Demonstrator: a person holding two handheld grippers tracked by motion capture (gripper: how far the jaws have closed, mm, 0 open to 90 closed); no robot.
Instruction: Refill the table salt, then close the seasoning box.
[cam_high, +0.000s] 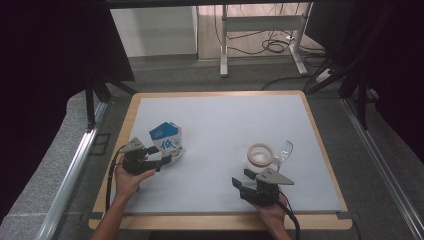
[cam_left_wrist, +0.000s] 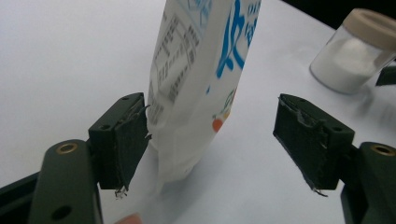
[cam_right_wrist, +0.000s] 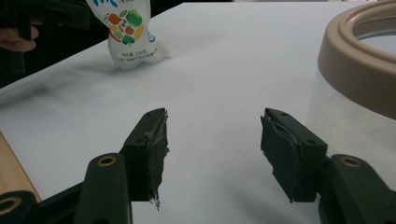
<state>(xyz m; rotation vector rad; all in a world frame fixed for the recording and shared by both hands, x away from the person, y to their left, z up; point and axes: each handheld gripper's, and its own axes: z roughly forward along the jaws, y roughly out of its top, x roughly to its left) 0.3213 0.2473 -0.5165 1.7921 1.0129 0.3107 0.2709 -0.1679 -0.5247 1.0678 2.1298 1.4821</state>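
Note:
A white and blue pouch (cam_high: 167, 140) with printed fruit stands upright on the white mat (cam_high: 225, 115) at the left. My left gripper (cam_high: 161, 155) is at its base. In the left gripper view the pouch (cam_left_wrist: 201, 79) stands between the jaws of that gripper (cam_left_wrist: 215, 140): the left pad (cam_left_wrist: 133, 135) sits against its edge, while the right pad (cam_left_wrist: 303, 140) is well clear of it. My right gripper (cam_high: 242, 177) is open near the front edge, just in front of a clear jar (cam_high: 262, 155) with a beige lid. Nothing lies between the right gripper's (cam_right_wrist: 212, 140) jaws.
The jar (cam_left_wrist: 355, 51) holds white powder and looms at the right in the right gripper view (cam_right_wrist: 359, 79). The pouch (cam_right_wrist: 128, 32) stands far off there. The mat lies on a wooden tabletop (cam_high: 125, 125), with desk legs and cables on the floor beyond.

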